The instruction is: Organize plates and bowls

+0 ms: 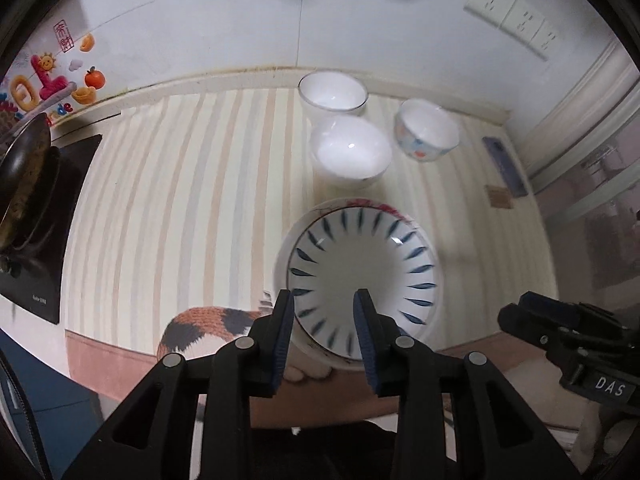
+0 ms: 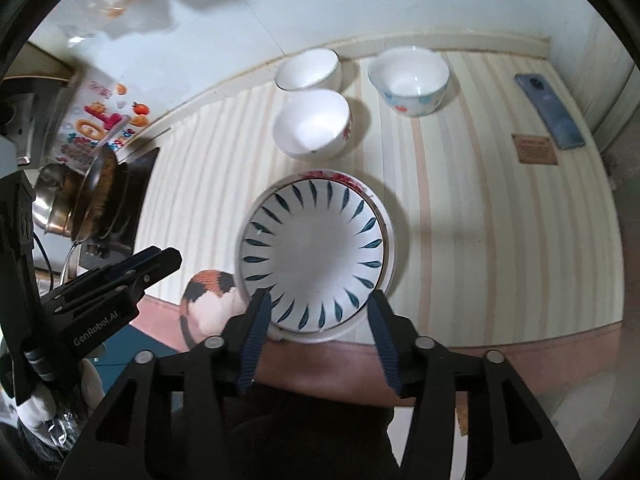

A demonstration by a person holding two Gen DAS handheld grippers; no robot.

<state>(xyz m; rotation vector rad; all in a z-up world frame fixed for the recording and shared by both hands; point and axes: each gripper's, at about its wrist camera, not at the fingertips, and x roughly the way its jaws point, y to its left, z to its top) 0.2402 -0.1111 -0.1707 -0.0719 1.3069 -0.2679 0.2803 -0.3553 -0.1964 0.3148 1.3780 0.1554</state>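
A blue-leaf plate (image 1: 362,276) (image 2: 316,256) lies stacked on a red-patterned plate (image 1: 370,203) (image 2: 340,178) near the table's front edge. Behind them stand three bowls: a plain white bowl (image 1: 350,150) (image 2: 312,124), a glass-rimmed white bowl (image 1: 332,92) (image 2: 308,68) and a bowl with blue and red spots (image 1: 426,128) (image 2: 408,80). My left gripper (image 1: 326,320) is open and empty above the plate's near-left rim. My right gripper (image 2: 320,320) is open and empty, its fingers on either side of the plate's near edge.
A striped cloth (image 1: 180,200) (image 2: 500,220) covers the table. A dark pan on a stove (image 1: 24,184) (image 2: 100,196) stands at the left. A phone (image 2: 548,110) and a brown card (image 2: 536,150) lie at the right. A calico cat (image 1: 208,324) (image 2: 210,292) is below the front edge.
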